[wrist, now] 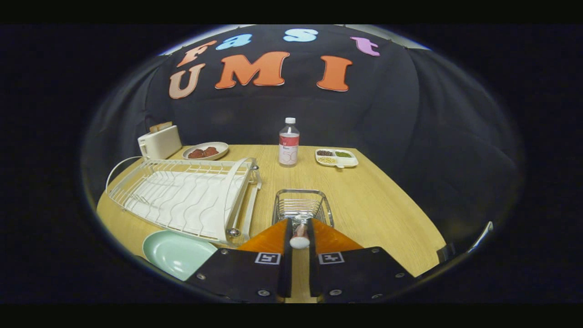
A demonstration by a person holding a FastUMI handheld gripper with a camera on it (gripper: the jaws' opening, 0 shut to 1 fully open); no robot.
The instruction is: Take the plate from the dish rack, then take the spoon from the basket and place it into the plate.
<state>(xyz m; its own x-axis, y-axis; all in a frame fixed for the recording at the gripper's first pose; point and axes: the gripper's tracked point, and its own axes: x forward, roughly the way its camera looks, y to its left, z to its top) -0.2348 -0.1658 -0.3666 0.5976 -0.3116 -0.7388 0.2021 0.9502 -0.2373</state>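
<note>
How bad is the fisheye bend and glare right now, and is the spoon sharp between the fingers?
Gripper view: fisheye bows the dish rack and table edge; lighting even, no strong glare on the plate; the spoon, clamped in the gripper over the basket, looks slightly soft.

Your hand-held gripper (pixel 299 237) has orange fingers (pixel 268 239) on black blocks, each with a square black-and-white marker and silver screws.

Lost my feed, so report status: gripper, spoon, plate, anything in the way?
Gripper shut on white-handled spoon, just above wire basket. Pale green plate on wooden table, beside white dish rack. Rack corner near path to plate.
</note>
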